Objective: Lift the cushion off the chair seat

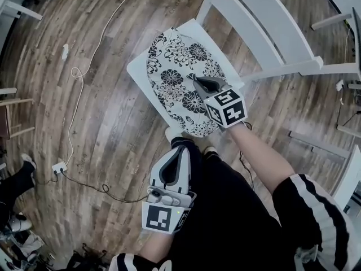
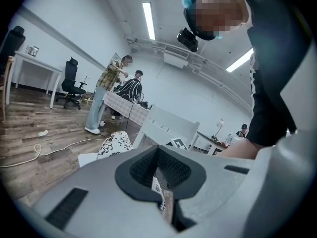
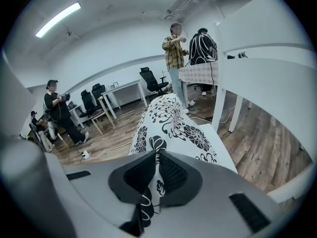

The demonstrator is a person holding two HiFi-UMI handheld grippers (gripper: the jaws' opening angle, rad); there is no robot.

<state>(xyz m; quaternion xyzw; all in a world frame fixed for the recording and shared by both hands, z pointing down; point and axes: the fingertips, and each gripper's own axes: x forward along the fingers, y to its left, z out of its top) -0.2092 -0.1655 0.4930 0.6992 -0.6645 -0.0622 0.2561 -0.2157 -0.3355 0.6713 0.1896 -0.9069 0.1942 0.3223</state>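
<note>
The cushion (image 1: 175, 78), white with black flowers, lies over the white chair seat (image 1: 138, 72) at 12 o'clock from the person, and its near edge reaches past the seat's front toward the person's shoe (image 1: 173, 133). The right gripper (image 1: 198, 83) sits at the cushion's 3 o'clock edge with its jaws clamped on the fabric. In the right gripper view a fold of the flowered cloth is pinched between the dark pads (image 3: 171, 172). From there the cushion (image 3: 168, 118) rises away like a ridge, tilted, with bare seat showing beside it at 3 o'clock. The left gripper (image 1: 180, 147) hangs at 6 o'clock of the cushion, over the person's dark trousers, pointing toward the cushion's near edge but apart from it. In the left gripper view its jaws stand together with only a thin slit between them and hold nothing. The cushion (image 2: 115, 144) shows at 10 o'clock of them. The chair back (image 1: 265, 21) stands at 2 o'clock of the cushion. A white cable (image 1: 79, 95) trails over the wooden floor (image 1: 101, 151) at 9 o'clock and runs down to a socket block (image 1: 59, 167) at 8 o'clock
</note>
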